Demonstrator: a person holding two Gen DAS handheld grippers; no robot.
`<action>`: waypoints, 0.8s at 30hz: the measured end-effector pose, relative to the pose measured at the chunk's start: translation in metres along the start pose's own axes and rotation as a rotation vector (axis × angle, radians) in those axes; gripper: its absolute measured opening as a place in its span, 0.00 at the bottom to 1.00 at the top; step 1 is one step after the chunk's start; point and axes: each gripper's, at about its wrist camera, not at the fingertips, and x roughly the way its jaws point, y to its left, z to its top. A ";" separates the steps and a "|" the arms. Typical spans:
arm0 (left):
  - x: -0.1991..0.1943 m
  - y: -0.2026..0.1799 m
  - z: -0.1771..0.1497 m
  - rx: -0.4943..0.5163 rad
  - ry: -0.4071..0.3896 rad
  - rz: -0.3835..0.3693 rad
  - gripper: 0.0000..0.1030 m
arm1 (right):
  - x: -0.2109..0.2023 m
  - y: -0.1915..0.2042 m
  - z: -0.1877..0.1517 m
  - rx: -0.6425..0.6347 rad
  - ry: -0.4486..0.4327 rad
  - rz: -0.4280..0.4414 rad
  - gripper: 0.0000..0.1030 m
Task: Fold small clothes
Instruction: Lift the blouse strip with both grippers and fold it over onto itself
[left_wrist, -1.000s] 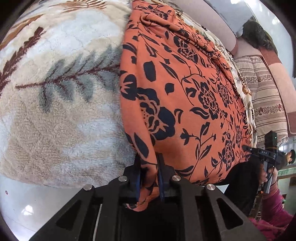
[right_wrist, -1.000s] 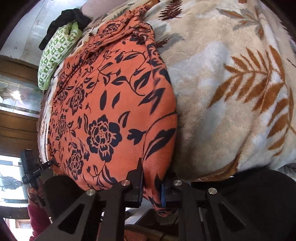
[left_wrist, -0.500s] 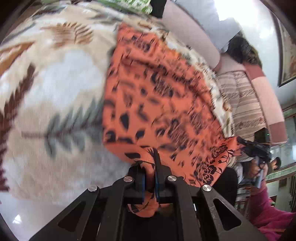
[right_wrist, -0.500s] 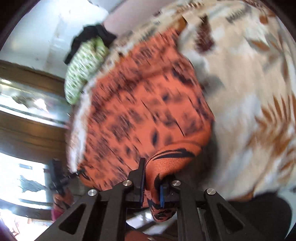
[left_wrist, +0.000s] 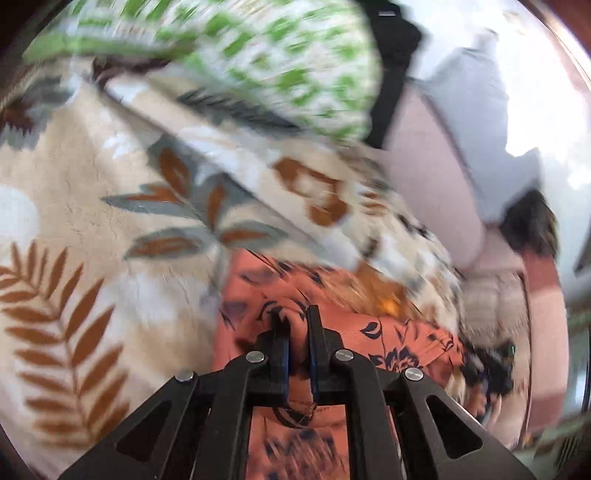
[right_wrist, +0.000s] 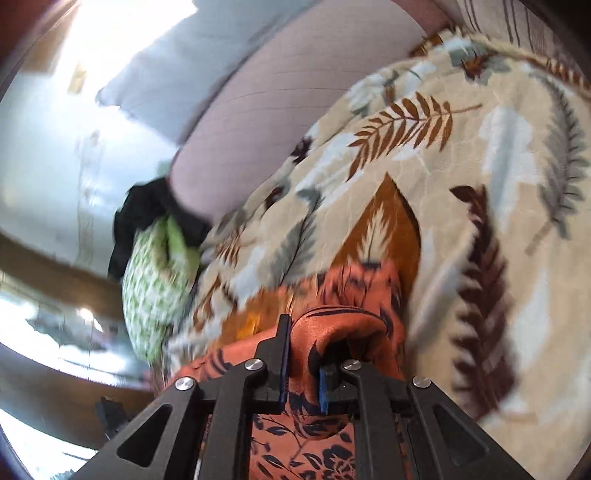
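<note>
The orange garment (left_wrist: 388, 332) with dark flowers lies on a leaf-patterned fleece blanket (left_wrist: 74, 221). My left gripper (left_wrist: 298, 321) is shut on a bunched edge of it, carried over the rest of the cloth. In the right wrist view the same orange garment (right_wrist: 343, 288) arches in a fold over my right gripper (right_wrist: 303, 350). Those jaws are opening slightly, with the fabric still pinched between the pads. Most of the garment sits low in both views, partly hidden behind the fingers. Both pictures are blurred by motion.
A green-and-white patterned cloth (left_wrist: 240, 55) and a black cloth (left_wrist: 391, 55) lie at the blanket's far end, also seen as the green cloth (right_wrist: 147, 295) beside the black cloth (right_wrist: 144, 210). A pink cushion (right_wrist: 277, 110) borders the blanket (right_wrist: 461, 147).
Both grippers have swept far across the bed toward the green cloth, pulling the gripped orange edge over the garment. Much less orange cloth shows now; the blanket fills the views.
</note>
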 end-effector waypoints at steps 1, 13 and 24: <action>0.019 0.009 0.004 -0.045 0.016 0.021 0.08 | 0.021 -0.014 0.009 0.067 0.024 0.009 0.16; -0.044 0.027 -0.027 -0.220 -0.309 -0.072 0.62 | -0.027 -0.069 0.027 0.284 -0.228 0.154 0.89; -0.079 -0.021 -0.154 -0.199 -0.415 0.024 0.74 | 0.033 0.085 -0.084 -0.417 0.130 -0.180 0.53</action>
